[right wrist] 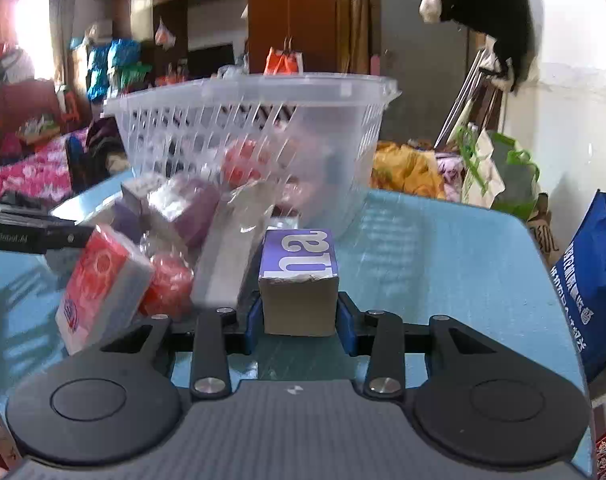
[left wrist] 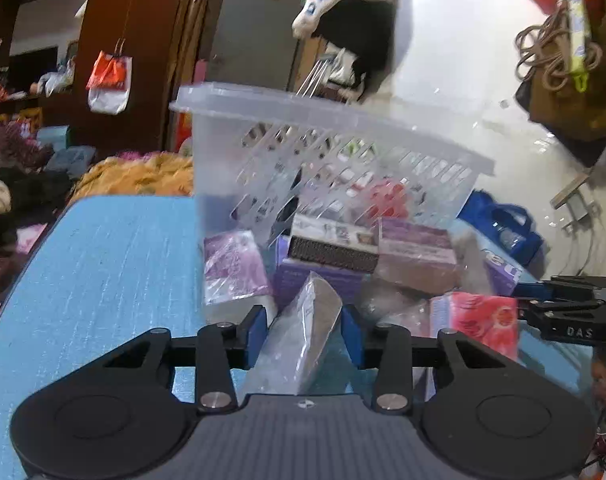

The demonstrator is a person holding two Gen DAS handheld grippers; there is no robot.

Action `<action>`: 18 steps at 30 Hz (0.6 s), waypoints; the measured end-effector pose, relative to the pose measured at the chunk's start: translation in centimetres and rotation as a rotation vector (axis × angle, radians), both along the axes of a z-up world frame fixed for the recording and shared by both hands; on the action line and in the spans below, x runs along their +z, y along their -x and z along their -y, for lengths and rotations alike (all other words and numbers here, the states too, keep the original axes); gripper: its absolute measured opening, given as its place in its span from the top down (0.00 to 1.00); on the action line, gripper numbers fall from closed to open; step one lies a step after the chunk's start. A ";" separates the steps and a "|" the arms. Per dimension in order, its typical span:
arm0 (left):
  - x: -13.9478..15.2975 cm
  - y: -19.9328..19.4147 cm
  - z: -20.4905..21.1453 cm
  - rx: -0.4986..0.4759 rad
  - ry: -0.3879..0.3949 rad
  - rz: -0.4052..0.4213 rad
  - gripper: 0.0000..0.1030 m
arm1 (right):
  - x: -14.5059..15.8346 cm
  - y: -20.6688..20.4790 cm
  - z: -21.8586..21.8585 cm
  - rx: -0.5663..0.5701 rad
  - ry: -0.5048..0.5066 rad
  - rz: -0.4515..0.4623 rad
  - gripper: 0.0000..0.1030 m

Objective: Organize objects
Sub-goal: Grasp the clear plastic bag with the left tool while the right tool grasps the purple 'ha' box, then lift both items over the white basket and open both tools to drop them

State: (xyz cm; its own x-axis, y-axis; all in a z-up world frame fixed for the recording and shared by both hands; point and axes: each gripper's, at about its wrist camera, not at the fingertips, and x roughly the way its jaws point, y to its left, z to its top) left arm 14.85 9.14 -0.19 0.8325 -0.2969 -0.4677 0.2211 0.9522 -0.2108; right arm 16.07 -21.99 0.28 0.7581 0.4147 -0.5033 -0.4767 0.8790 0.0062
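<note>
Left gripper (left wrist: 306, 330): lowest in the left wrist view, its blue pads pressed on both sides of a clear-wrapped grey packet (left wrist: 299, 344) that lies on the blue table (left wrist: 103, 264).
Right gripper (right wrist: 299, 322): lower centre of the right wrist view, clamped on a purple-topped box (right wrist: 299, 280) with tan sides; the box stands on the table, just in front of the basket.
Writing on the box: large white letters on the purple top, seen upside down and only partly legible.
Writing on the grippers: "DAS" on the black arm at the right edge of the left wrist view; white lettering, blurred, on the arm at the left edge of the right wrist view.
Red tissue pack (right wrist: 103, 284): lower left of the right wrist view, a round blue mark near its bottom corner, unreadable.
Basket (left wrist: 323, 148): clear slotted plastic, centre of the left wrist view; a red item and other blurred things show through its wall.
Pile (left wrist: 367, 248): purple and wrapped packs heaped in front of the basket.
Blue bag (right wrist: 595, 280): right edge, white characters too blurred to read.
Hanging garment (left wrist: 343, 0): top centre, blue letters "DAW" and "ROU".
</note>
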 end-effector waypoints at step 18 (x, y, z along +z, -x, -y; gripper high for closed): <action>0.9 3.1 -1.1 -0.029 0.101 0.207 0.63 | 0.6 1.1 2.4 -0.025 -0.185 0.087 0.60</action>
